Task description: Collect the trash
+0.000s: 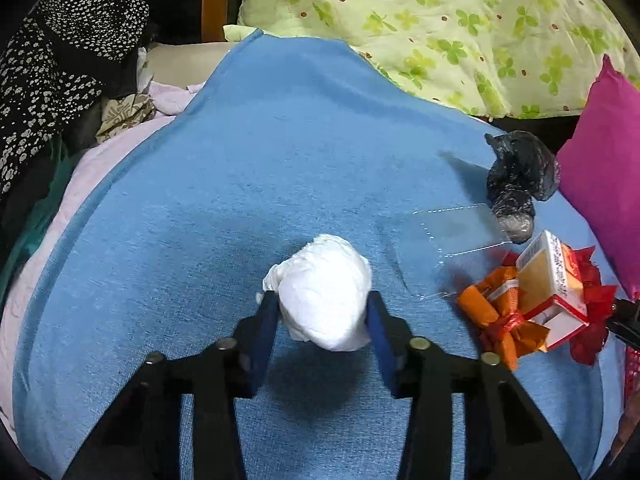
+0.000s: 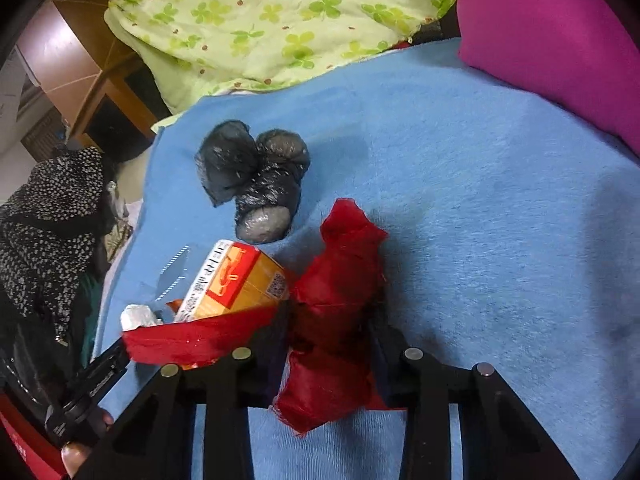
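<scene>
A crumpled white paper wad [image 1: 326, 300] sits between the pads of my left gripper [image 1: 322, 316], pressed from both sides. My right gripper [image 2: 330, 328] clamps a red plastic bag [image 2: 332, 300] — bunched, rumpled, standing up from the blue blanket [image 1: 240, 184]. Beside it a red-and-yellow carton [image 2: 236, 280] lies tilted on its side, touching a crushed orange wrapper [image 1: 492, 308]. A flat clear plastic sheet [image 1: 448, 232] lies near them, and a knotted black bag [image 2: 256, 184] rests further back — apart from the rest.

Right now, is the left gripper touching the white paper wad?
Touching. In the left wrist view, the left gripper has both blue fingers pressed against the sides of the white paper wad, with no gap on either side.
</scene>
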The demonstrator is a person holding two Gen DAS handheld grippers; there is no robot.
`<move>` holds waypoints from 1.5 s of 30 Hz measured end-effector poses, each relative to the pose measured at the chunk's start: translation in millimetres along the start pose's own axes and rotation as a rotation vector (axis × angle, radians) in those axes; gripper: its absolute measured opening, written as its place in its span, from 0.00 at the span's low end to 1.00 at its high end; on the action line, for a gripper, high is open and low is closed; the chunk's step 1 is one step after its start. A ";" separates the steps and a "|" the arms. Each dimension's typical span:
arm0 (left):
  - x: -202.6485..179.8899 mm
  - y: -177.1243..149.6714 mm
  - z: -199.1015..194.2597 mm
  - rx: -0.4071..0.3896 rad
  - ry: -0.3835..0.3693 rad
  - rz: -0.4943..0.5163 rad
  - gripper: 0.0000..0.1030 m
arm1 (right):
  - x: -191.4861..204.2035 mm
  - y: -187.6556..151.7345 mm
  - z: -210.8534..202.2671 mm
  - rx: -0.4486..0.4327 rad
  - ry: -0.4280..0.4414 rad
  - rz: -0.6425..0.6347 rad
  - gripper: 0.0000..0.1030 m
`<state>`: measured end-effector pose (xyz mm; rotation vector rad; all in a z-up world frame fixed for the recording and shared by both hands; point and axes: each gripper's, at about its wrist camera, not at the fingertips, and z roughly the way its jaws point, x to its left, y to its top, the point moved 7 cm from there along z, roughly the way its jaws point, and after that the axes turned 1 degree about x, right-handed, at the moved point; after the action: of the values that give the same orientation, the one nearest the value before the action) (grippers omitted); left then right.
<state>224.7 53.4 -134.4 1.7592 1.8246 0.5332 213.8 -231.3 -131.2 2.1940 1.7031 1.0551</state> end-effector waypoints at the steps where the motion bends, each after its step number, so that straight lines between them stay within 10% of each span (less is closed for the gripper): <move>1: -1.6 -0.1 -1.6 -0.002 0.001 0.005 0.40 | 2.5 0.2 -3.9 -0.006 0.002 -0.003 0.37; 12: -29.9 0.8 -51.5 -0.125 0.101 0.081 0.38 | -0.7 -4.4 -65.4 -0.085 0.062 -0.020 0.37; 45: -119.2 -9.2 -120.9 -0.237 0.043 0.253 0.38 | -20.2 4.2 -138.4 -0.267 0.056 -0.073 0.37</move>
<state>141.3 -55.1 -33.4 1.8334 1.5031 0.8550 129.6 -289.5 -35.8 1.9403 1.5476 1.2544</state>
